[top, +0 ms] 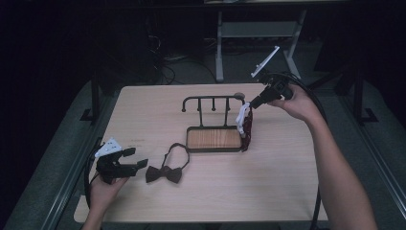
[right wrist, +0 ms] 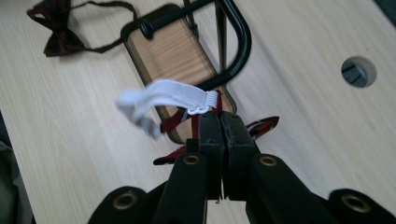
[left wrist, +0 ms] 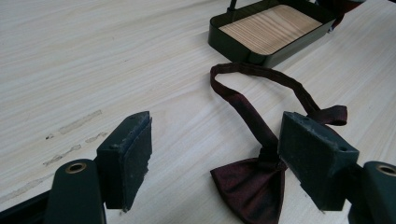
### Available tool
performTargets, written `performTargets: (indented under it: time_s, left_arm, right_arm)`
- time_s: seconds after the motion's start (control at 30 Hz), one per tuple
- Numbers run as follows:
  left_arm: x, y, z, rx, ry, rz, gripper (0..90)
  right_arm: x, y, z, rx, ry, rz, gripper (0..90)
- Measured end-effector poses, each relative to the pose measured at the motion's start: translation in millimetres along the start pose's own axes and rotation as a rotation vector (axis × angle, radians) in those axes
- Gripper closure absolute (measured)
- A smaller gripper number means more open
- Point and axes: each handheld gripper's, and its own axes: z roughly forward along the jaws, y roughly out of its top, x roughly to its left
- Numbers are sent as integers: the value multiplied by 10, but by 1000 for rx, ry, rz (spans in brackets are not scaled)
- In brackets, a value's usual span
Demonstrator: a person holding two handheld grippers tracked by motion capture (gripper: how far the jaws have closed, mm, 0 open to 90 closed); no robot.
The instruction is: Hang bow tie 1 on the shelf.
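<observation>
A black metal rack (top: 210, 98) with several hooks stands on a wood-lined base tray (top: 214, 150) at mid table. My right gripper (top: 251, 104) hovers at the rack's right end. In the right gripper view it (right wrist: 219, 122) is shut on a red striped tie (right wrist: 173, 122) where its white elastic band (right wrist: 163, 95) joins. The tie (top: 246, 134) hangs beside the tray's right edge. A dark maroon bow tie (top: 164, 173) with a looped strap lies on the table in front of the tray. My left gripper (top: 135, 159) stands open just left of it, and the bow (left wrist: 247, 186) lies near one pad (left wrist: 313, 154).
The tray's dark wall (left wrist: 233, 46) sits just beyond the strap loop. A round cable hole (right wrist: 358, 71) is cut in the table behind the rack. Table legs and cables stand on the dark floor past the far edge (top: 191, 86).
</observation>
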Motion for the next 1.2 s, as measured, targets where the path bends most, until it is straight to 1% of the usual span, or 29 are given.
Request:
performTargets:
  time_s: [0.17, 0.23, 0.27, 0.33, 0.4, 0.5, 0.57, 0.63, 0.73, 0.9, 1.0, 1.2]
  left_arm:
    - [-6, 1, 0, 0, -2, -1, 256]
    - [-7, 0, 2, 0, -3, 1, 256]
    - [-8, 0, 3, 0, -3, 0, 256]
    - [-8, 2, 3, 3, -4, 6, 256]
    - [-4, 2, 3, 2, -6, 7, 256]
    - [-3, 2, 3, 0, -6, 0, 256]
    - [-3, 2, 3, 1, -6, 2, 256]
    - [-6, 4, 1, 4, -6, 8, 256]
    - [-11, 7, 4, 3, -6, 9, 256]
    - [-21, 9, 11, 7, -6, 8, 257]
    - [-24, 12, 9, 9, -8, 7, 257]
    - [-31, 22, 24, 26, -12, 14, 260]
  right_arm:
    - [1, 63, 2, 12, -31, 12, 877]
    - [-38, 60, 23, 23, -48, 37, 877]
    - [-70, 49, 32, 27, -51, 62, 877]
    - [-118, 23, 47, 25, -59, 92, 877]
    - [-178, -21, 77, 25, -46, 118, 877]
    - [-220, -83, 124, 38, -39, 131, 874]
    - [-232, -128, 159, 37, -18, 131, 871]
    - [-224, -169, 199, 42, -2, 117, 866]
    - [-207, -212, 226, 38, 16, 101, 821]
    - [-161, -245, 195, 10, 34, 82, 792]
    - [-125, -272, 178, 3, 46, 66, 772]
    - [-41, -372, 161, -19, 74, 38, 733]
